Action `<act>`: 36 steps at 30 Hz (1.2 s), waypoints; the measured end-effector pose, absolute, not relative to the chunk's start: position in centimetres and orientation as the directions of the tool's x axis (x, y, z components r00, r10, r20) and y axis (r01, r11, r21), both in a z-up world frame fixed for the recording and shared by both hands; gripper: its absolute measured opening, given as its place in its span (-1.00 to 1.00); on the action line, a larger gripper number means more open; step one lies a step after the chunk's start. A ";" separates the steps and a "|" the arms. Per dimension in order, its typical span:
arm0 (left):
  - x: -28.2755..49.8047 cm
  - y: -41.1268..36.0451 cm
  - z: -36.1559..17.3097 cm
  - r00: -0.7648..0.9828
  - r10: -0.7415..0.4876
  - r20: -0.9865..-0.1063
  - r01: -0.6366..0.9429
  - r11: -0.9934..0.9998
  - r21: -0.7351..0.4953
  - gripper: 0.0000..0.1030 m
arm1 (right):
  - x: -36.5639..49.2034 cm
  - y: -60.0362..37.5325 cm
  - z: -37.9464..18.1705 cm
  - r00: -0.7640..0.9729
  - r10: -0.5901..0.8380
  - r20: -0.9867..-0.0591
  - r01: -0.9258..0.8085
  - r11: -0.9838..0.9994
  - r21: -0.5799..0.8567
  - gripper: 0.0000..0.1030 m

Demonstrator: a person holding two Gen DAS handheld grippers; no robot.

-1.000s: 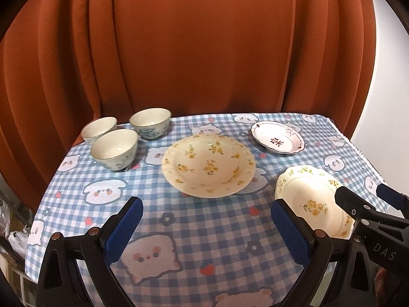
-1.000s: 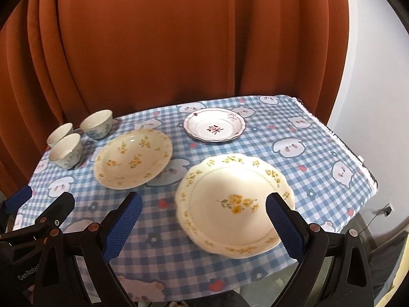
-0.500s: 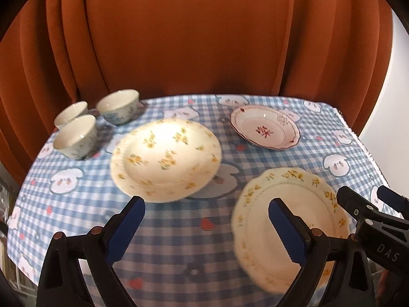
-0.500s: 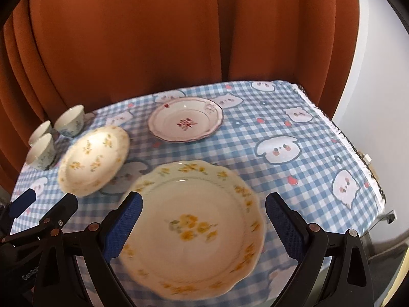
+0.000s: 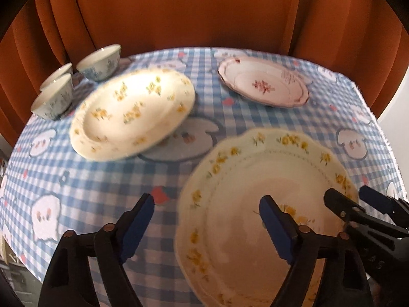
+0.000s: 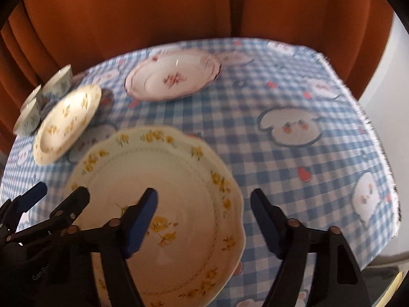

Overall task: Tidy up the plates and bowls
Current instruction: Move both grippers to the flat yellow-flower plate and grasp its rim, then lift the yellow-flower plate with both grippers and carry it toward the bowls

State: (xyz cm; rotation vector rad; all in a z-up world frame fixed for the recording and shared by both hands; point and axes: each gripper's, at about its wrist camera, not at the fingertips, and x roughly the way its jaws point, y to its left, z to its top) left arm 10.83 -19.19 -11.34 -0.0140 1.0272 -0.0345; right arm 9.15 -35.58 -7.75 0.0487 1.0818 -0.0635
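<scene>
A cream plate with yellow flowers lies nearest on the checked cloth. My left gripper hangs over its left rim, which lies between the closing jaws; the pads do not touch it. My right gripper straddles the plate's right rim the same way, its jaws also closing and not touching. Each gripper also shows at the edge of the other's view: the right gripper, the left gripper. Farther back lie a second yellow-flowered plate and a pink-flowered plate. Three bowls stand at the back left.
The blue checked tablecloth covers a small table whose frayed right edge drops off beside a white wall. An orange curtain hangs close behind the table.
Both grippers have come forward and down over the near yellow-flowered plate, which now fills the lower part of both views. Both pairs of jaws have narrowed.
</scene>
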 end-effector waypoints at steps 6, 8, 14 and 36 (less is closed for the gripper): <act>11.3 -20.8 -12.6 0.477 -0.008 -0.879 0.011 1.000 -0.003 0.47 | 10.0 -36.3 -9.9 0.413 -0.024 -0.911 0.052 0.999 -0.003 0.10; 11.4 -21.0 -12.8 0.474 0.013 -0.881 -0.001 1.000 0.015 0.47 | 10.3 -36.7 -10.5 0.394 -0.013 -0.919 0.052 0.999 0.008 0.00; 12.0 -21.3 -13.5 0.449 0.062 -0.891 -0.030 0.998 0.054 0.48 | 11.0 -37.3 -10.8 0.390 0.015 -0.921 0.030 0.999 0.029 -0.05; 11.4 -19.0 -11.9 0.397 0.019 -0.918 -0.010 1.000 0.017 0.47 | 11.0 -35.7 -9.3 0.371 0.027 -0.928 -0.012 1.000 0.025 -0.04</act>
